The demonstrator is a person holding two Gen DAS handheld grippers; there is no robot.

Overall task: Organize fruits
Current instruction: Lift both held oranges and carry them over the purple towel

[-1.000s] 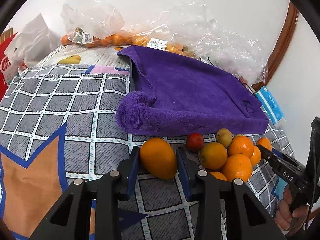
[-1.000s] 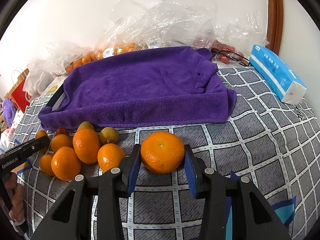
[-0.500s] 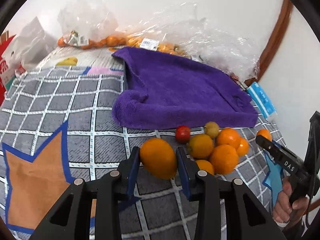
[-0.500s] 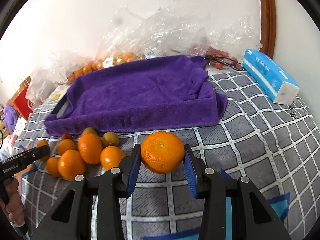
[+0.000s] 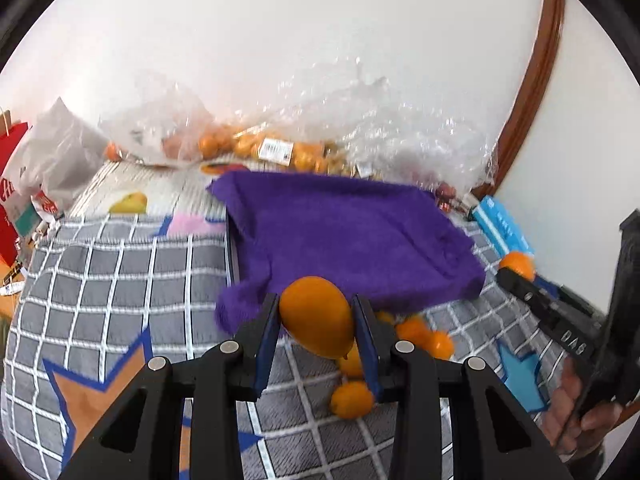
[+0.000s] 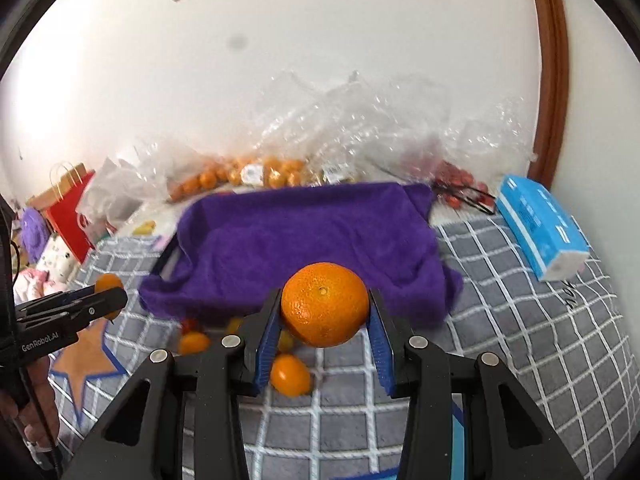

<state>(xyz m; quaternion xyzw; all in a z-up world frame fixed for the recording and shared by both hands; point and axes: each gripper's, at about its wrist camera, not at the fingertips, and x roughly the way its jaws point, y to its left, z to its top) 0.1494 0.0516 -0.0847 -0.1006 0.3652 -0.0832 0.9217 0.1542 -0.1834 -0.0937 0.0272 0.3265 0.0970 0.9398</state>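
— Oranges: oval orange [image 5: 316, 317] clamped in left gripper [image 5: 316, 322], round orange [image 6: 325, 304] clamped in right gripper [image 6: 325, 316]?
— Yes; both raised, purple towel [image 6: 304, 240] at twelve o'clock, loose fruit [image 6: 290, 374] below.

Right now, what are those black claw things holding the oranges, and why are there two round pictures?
They are hand-held grabbers, not a robot. A person squeezes one in each hand, and each carries a small round-lens camera, so you get two pictures. In the left camera's picture, the left gripper pinches a smooth oval orange fruit. In the right camera's, the right gripper pinches a round orange. Beyond them, on a checked bedcover, lies a purple towel, with more loose fruit below the grabbers and bagged fruit by the wall.
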